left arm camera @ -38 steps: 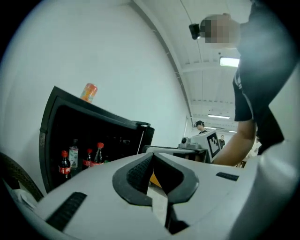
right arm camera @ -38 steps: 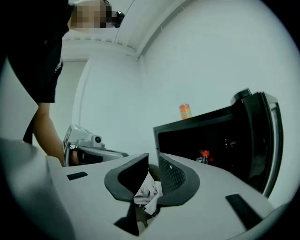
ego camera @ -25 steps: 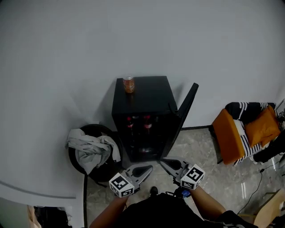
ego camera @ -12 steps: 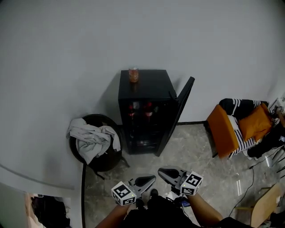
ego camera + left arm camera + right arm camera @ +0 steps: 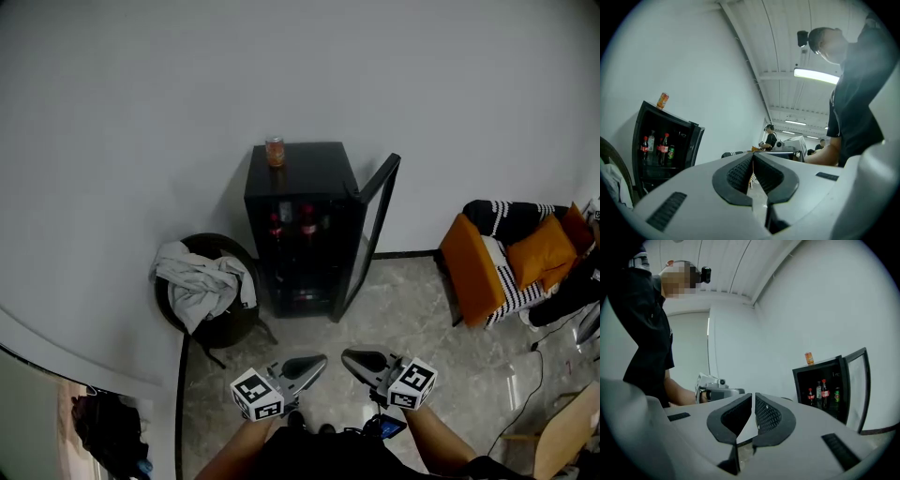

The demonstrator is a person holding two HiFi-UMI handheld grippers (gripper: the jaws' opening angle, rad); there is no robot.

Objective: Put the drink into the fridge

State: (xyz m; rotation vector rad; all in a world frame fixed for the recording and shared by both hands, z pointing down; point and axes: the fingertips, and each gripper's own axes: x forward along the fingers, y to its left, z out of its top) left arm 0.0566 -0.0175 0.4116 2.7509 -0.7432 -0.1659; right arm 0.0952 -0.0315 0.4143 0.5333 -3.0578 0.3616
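An orange drink can (image 5: 274,151) stands on top of a small black fridge (image 5: 323,173) against the white wall. The fridge's glass door (image 5: 373,230) hangs open to the right, and bottles (image 5: 291,224) show on a shelf inside. Both grippers are held low near the person's body, well short of the fridge. My left gripper (image 5: 317,362) is shut and empty, and my right gripper (image 5: 350,357) is shut and empty too. The can (image 5: 662,100) and fridge (image 5: 665,145) lie at the left in the left gripper view. In the right gripper view the can (image 5: 809,358) and fridge (image 5: 825,387) sit at the right.
A round black chair (image 5: 225,323) with a grey cloth (image 5: 202,286) stands left of the fridge. An orange seat with striped and orange cushions (image 5: 511,258) is at the right, near cables on the marble floor (image 5: 441,356). Other people stand far off in the left gripper view.
The view has drawn back from the fridge. It looks smaller and farther off, and more floor shows between it and the grippers. Both grippers stay shut.
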